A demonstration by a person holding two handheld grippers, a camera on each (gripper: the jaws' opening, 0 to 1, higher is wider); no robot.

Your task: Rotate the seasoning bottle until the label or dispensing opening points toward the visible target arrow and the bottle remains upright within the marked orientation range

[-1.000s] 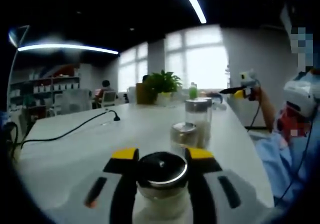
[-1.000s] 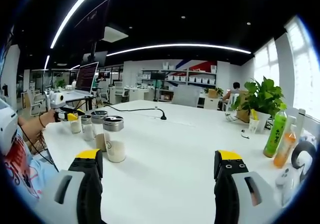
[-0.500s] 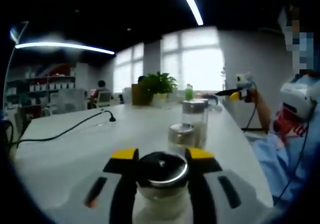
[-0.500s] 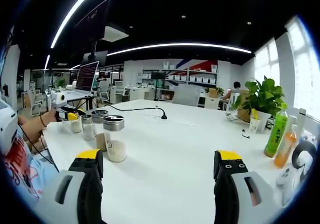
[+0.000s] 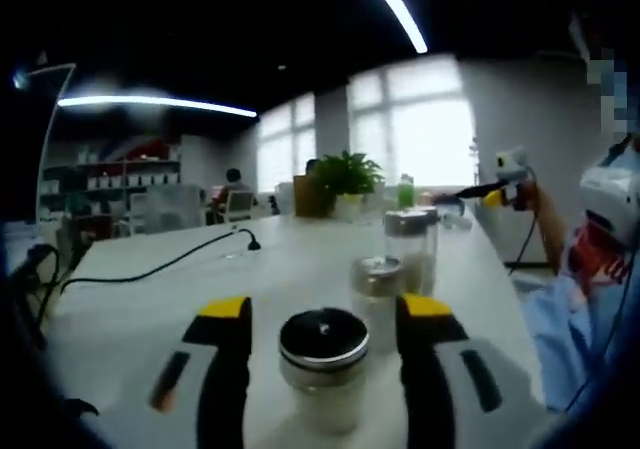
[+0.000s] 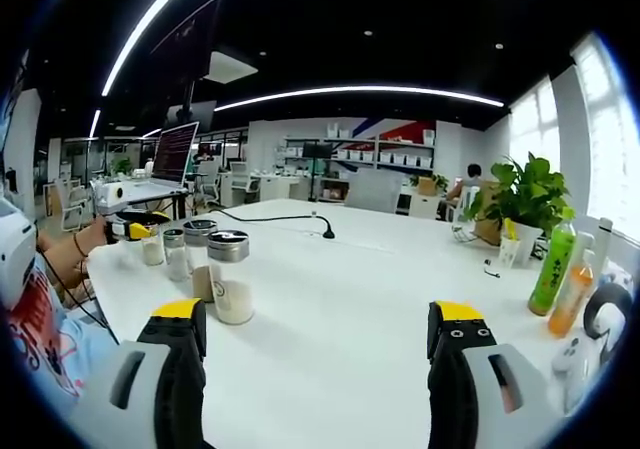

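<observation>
Big white table (image 5: 200, 279), seen again in the right gripper view (image 6: 350, 299). Far back on it, a green plant (image 5: 345, 174) by the bright windows, also at the right side of the right gripper view (image 6: 525, 194). Off past the table's left edge in the right gripper view, an open laptop (image 6: 170, 154) with a lit screen. Across the table top, a thin black cable (image 5: 170, 264).

Low in the left gripper view, the left gripper (image 5: 325, 309): jaws set a bit wider than the bottle, a small gap on each side, not touching it. Between those yellow-tipped jaws, the bottle (image 5: 323, 369), standing upright on the table, shiny round lid on top, white powder inside. Cannot tell which way its label faces. Just behind it, a short jar (image 5: 375, 284), then a tall jar (image 5: 410, 244), both upright.

Low in the right gripper view, the right gripper (image 6: 315, 329): jaws spread wide over bare table, holding nothing. Also seen far off in the left gripper view (image 5: 505, 174), in a person's hand, well apart from the bottle.

Near the right edge of the right gripper view, a green drink (image 6: 550, 269) and an orange drink (image 6: 568, 294), side by side.
</observation>
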